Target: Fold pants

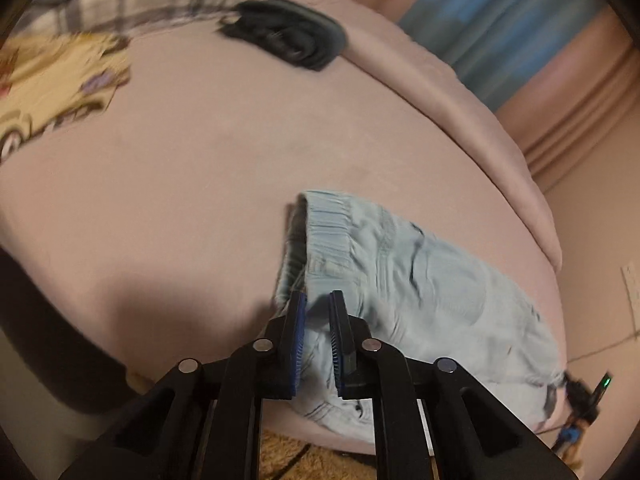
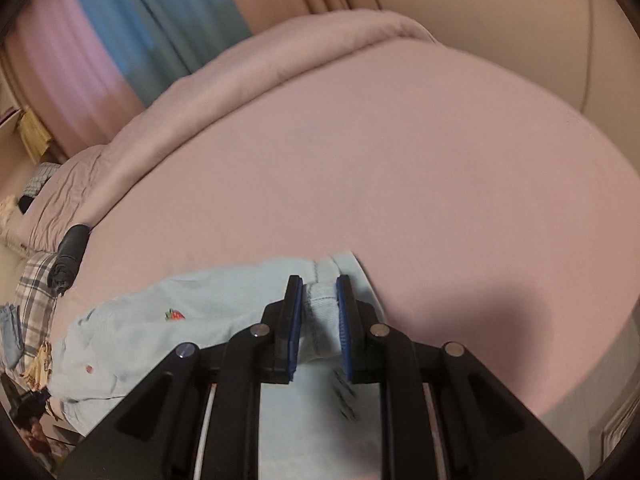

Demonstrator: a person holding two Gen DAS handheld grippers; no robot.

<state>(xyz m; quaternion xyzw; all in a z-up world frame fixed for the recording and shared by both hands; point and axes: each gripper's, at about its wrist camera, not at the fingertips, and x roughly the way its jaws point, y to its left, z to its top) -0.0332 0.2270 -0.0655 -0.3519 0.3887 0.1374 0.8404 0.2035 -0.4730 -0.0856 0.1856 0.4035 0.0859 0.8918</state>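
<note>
The light-blue pants (image 1: 400,280) lay on the near part of the pink bed (image 1: 200,160), each end pinched: the left gripper (image 1: 318,312) gripped fabric near the waistband, the right gripper (image 2: 318,300) a hem. Thin cloth could slip free, skewing the fold. Counted: one pair of pants, two grippers, one far black bundle (image 1: 288,32).

No legible text, labels, brands or numbers anywhere in view.
</note>
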